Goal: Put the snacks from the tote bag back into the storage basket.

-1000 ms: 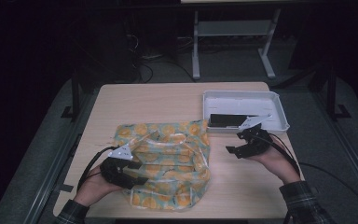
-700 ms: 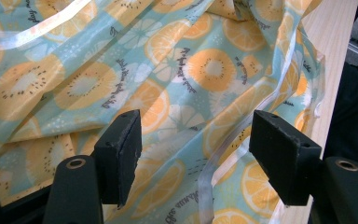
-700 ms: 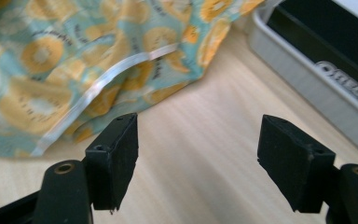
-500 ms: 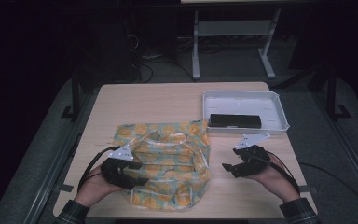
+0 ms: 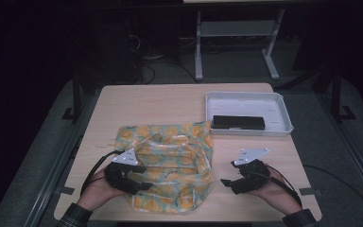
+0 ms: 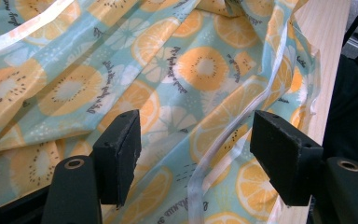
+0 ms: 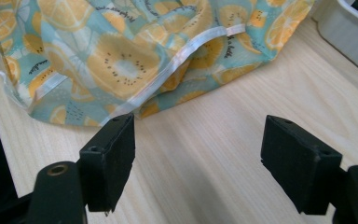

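A crumpled pale-blue bag printed with orange fruit slices lies on the near half of the wooden table. My left gripper rests at the bag's near left corner. In the left gripper view it stands open over the bag, with a clear strip running between the jaws. My right gripper sits just right of the bag, pointing at it. Its jaws have just been opening, with only bare wood between them and the bag's edge a little ahead.
A white tray stands at the back right of the table with a flat black bar in it; its corner shows in the right gripper view. A metal frame stands on the floor beyond the table.
The right hand has come back from beside the tray toward the table's near edge and now sits by the bag's right side. The left hand and the bag have kept still.
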Tool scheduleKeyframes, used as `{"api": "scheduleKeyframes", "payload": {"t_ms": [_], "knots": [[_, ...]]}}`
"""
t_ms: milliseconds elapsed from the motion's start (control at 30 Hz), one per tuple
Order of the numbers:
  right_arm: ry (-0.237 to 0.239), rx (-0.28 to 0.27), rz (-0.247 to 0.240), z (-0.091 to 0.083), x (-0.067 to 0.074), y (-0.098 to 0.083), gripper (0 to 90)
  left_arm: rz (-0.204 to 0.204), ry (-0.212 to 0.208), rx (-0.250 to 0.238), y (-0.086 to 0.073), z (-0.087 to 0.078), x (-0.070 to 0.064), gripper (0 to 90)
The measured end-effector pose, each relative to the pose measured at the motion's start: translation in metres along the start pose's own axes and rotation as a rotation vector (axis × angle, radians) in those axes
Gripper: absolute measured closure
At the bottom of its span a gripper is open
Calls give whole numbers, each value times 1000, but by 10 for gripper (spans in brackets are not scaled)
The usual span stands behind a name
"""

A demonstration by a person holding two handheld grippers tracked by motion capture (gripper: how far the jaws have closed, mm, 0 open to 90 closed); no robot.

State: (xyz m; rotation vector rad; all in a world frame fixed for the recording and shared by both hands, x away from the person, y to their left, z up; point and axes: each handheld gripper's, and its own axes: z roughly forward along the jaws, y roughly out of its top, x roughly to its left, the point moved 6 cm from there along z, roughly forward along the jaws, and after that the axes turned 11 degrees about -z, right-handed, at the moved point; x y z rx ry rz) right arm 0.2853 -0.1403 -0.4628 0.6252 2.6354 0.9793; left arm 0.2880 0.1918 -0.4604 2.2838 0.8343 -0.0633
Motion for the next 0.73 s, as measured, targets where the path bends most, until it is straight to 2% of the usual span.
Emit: {"api": "scheduleKeyframes", "payload": {"t_ms": [133,267,733], "knots": [[11,5,-7,4,5,-2,251,13,2,0,0,1,-1,329],[-1,15,-37,8,6,-2,251,14,3,0,0,1,-1,329],[3,23,-34,10,6,-3,243,10,-5,-12,2,2,-2,329]]}}
